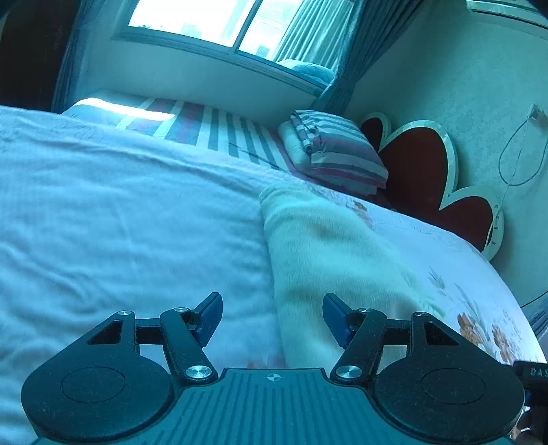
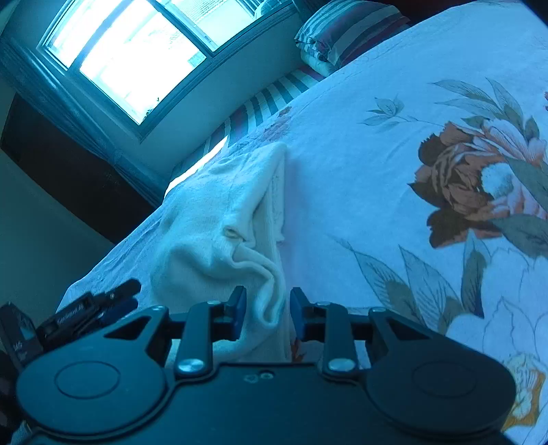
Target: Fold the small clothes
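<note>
A small cream-white knit garment (image 1: 328, 260) lies on the bed, stretched away from me as a long strip. My left gripper (image 1: 272, 316) is open just above its near end, the jaws wide apart with the cloth's left edge between them. In the right wrist view the same garment (image 2: 222, 219) lies rumpled with a curled hem (image 2: 270, 294) at its near end. My right gripper (image 2: 268, 313) is open around that hem, the blue pads on either side and not pressing it. The left gripper (image 2: 102, 304) shows at the lower left of that view.
The bed has a white floral sheet (image 2: 411, 171) over a striped one (image 1: 219, 130). A folded striped quilt (image 1: 339, 150) lies by the red flower-shaped headboard (image 1: 421, 171). A window (image 1: 219, 20) and curtain (image 1: 318, 34) are behind; a cord (image 1: 517, 150) hangs on the wall.
</note>
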